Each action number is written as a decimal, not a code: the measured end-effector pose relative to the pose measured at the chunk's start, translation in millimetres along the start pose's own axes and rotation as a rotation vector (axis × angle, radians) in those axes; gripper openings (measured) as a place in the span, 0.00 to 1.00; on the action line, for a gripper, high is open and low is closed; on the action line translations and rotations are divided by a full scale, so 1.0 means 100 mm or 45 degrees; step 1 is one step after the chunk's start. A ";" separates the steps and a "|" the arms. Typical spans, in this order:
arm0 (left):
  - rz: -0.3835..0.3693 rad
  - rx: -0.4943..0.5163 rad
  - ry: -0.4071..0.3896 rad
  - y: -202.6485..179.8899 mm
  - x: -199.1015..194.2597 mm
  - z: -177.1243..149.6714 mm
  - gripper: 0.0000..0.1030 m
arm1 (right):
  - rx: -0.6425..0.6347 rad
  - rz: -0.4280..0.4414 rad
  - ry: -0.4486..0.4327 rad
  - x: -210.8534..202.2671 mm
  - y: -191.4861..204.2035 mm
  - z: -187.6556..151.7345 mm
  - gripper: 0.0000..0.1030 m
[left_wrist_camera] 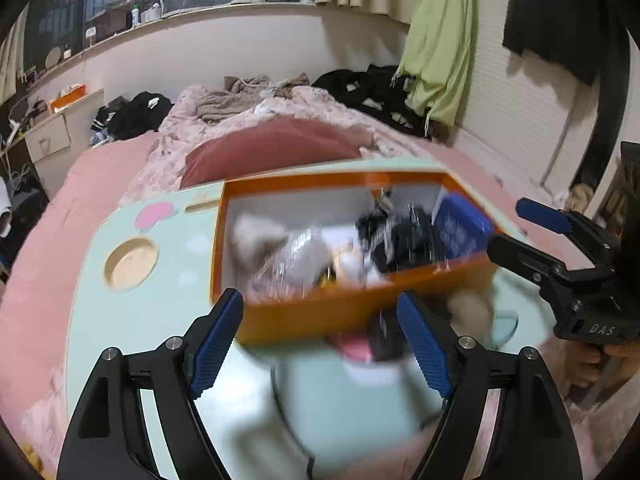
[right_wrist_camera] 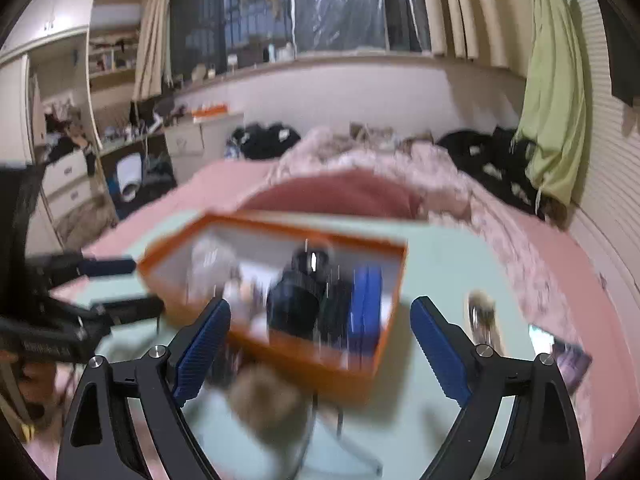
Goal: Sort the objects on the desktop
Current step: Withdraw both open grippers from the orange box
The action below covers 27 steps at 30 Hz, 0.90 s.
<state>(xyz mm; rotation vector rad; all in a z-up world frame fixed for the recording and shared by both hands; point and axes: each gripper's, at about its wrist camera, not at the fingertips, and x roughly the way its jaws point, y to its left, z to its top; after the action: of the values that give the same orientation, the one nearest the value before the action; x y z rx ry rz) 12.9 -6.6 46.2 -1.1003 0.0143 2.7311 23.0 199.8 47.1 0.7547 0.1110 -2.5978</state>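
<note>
A: Starting at the left of the left wrist view, what is there?

B: A pale green lap table (left_wrist_camera: 132, 320) lies on a pink bed (left_wrist_camera: 52, 240). It has a round wooden cup recess (left_wrist_camera: 131, 264) and a pink heart mark (left_wrist_camera: 154, 214) near its far left corner.

A: And moving right?

B: The orange box (left_wrist_camera: 320, 312) sits on the table, open at the top. Everything in it is blurred, but I can make out a crinkled clear plastic bag (left_wrist_camera: 292, 256) at its left, a dark bundle (left_wrist_camera: 400, 240) in the middle and a blue case (left_wrist_camera: 460, 228) at its right end.

A: How do the tongs stand?

B: The left gripper (left_wrist_camera: 320, 340) is released, its blue pads wide apart with nothing pinched; the box's near wall shows in the gap. The right gripper (left_wrist_camera: 524, 224) comes in from the right edge, also spread, empty, beside the box's right end.

A: Does the right wrist view agree?

B: Yes. The left gripper (right_wrist_camera: 120, 284) shows at the left there, by the box's left end. The orange box (right_wrist_camera: 304, 360) is centred, and the right gripper (right_wrist_camera: 320, 348) is spread around empty space, holding nothing. A fuzzy tan object (right_wrist_camera: 268, 396) lies on the table just in front of the box; what it is I cannot tell. Farther right, a small furry keychain-like thing (right_wrist_camera: 482, 312) and a phone-like slab (right_wrist_camera: 560, 352) lie on the table.
</note>
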 end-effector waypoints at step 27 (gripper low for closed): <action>0.034 0.051 0.277 -0.13 0.30 -0.49 0.92 | -0.062 -0.034 0.256 0.18 0.07 -0.76 0.99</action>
<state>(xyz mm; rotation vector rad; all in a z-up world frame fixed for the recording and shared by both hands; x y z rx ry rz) 27.6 7.2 -9.0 -1.3884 0.1159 2.6075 50.4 201.1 -26.6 1.0011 0.2454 -2.5282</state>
